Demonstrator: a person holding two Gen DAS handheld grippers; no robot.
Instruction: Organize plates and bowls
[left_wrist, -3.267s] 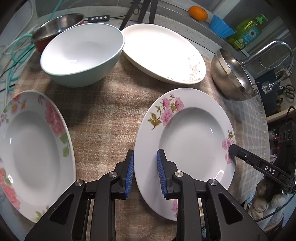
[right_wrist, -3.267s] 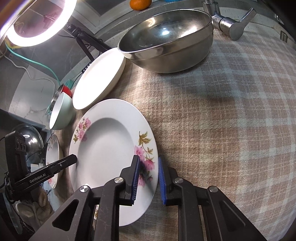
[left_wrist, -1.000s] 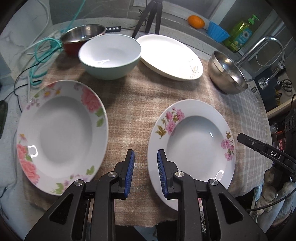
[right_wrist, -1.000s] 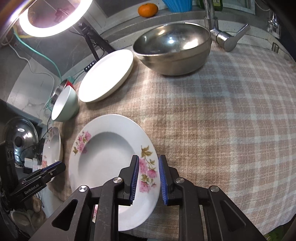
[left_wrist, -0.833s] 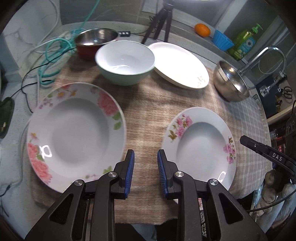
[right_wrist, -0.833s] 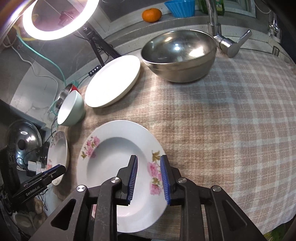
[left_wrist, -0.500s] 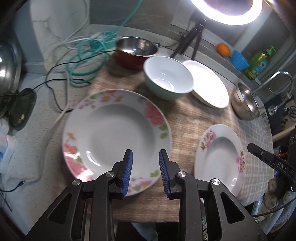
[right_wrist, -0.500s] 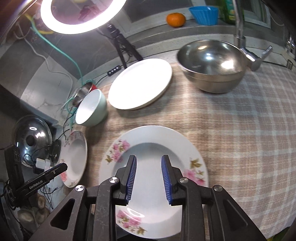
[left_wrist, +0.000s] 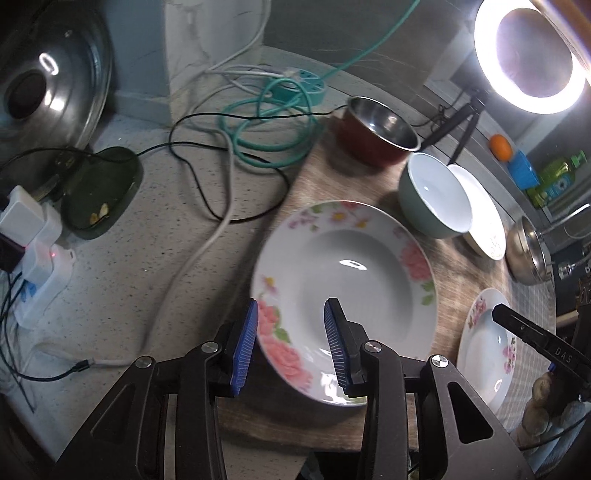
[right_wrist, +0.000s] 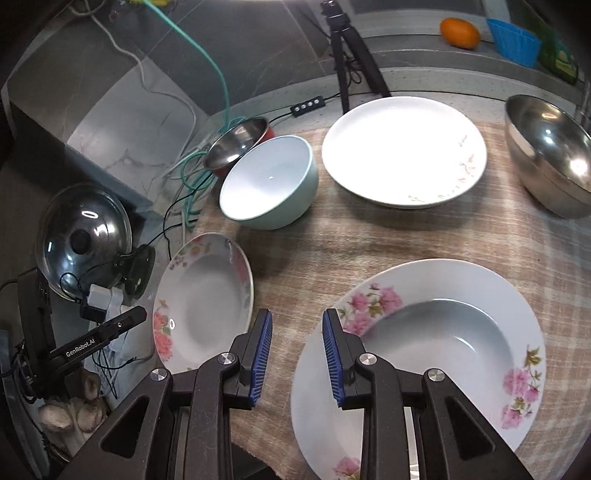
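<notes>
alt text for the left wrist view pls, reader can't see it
The left gripper, jaws opening, hovers over the near rim of a large floral plate on a checked cloth. Behind sit a mint bowl and a red-sided steel bowl; cables sprawl over the counter at left.

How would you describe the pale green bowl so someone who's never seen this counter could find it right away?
Start at the checked cloth covering the counter and go to its far left corner, where the teal cable is coiled. The pale green bowl sits there between a small red-sided steel bowl and the plain white plate. It is the only deep ceramic bowl, mint outside, white inside, with no flowers.
</notes>
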